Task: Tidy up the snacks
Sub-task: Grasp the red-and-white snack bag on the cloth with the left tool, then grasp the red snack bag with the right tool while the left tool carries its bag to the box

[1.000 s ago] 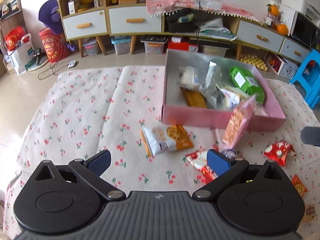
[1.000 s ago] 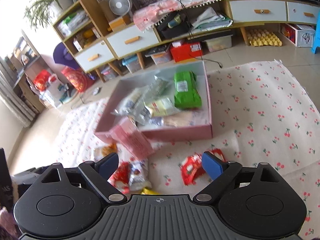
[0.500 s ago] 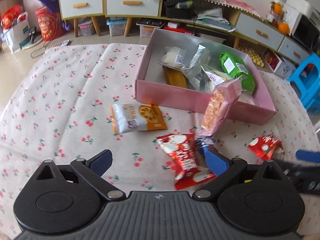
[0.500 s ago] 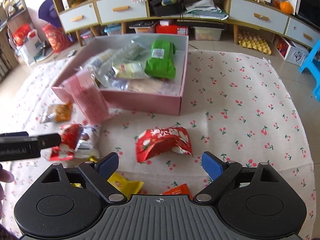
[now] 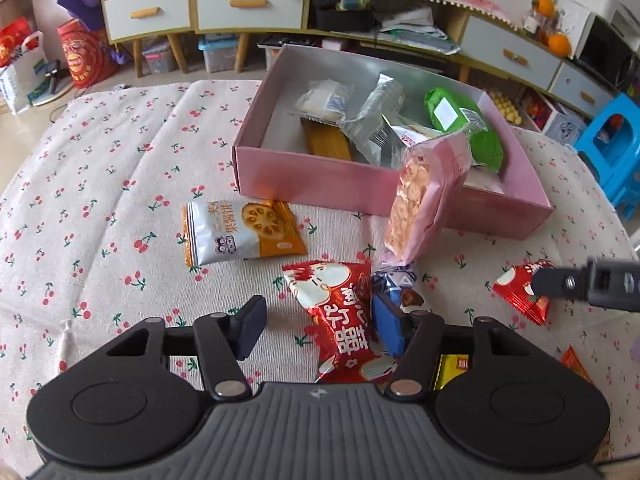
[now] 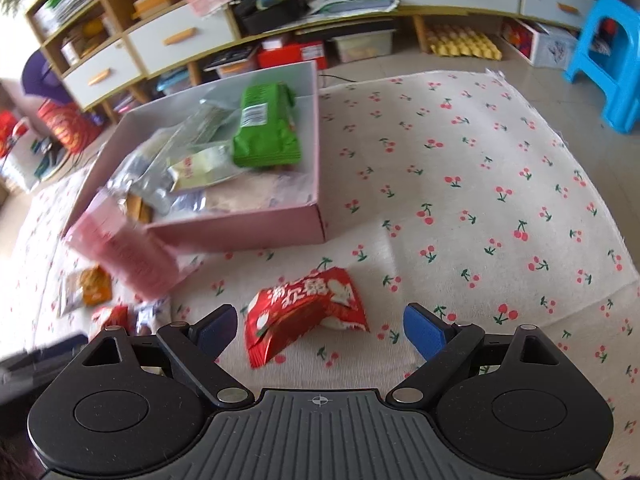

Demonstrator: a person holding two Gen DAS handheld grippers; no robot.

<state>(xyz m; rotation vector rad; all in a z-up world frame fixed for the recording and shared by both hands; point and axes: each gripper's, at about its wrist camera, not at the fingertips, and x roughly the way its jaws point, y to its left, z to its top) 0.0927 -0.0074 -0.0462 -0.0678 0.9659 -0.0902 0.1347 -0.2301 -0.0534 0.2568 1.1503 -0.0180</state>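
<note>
In the left wrist view my left gripper point(image 5: 320, 330) is low over the cherry-print cloth, its jaws closing around a red snack packet point(image 5: 340, 320). The right pad touches the packet; the left pad stands clear of it. A pink box point(image 5: 320, 184) holds several snacks, and a pink bag point(image 5: 428, 200) leans on its front wall. In the right wrist view my right gripper point(image 6: 320, 332) is open, with a second red packet point(image 6: 304, 312) lying between its fingers. That packet point(image 5: 516, 288) also shows in the left wrist view, under a right finger point(image 5: 560, 282).
An orange-and-white biscuit packet point(image 5: 240, 232), a blue wrapper point(image 5: 396, 280) and a yellow packet point(image 5: 452, 364) lie loose on the cloth. Behind the table stand a low drawer cabinet point(image 5: 248, 4) and a blue stool point(image 6: 612, 60). Bare cloth point(image 6: 480, 180) stretches right of the box.
Both grippers have come down closer to the cloth. The left jaws have narrowed around the first red packet. The right gripper has moved over the second red packet.
</note>
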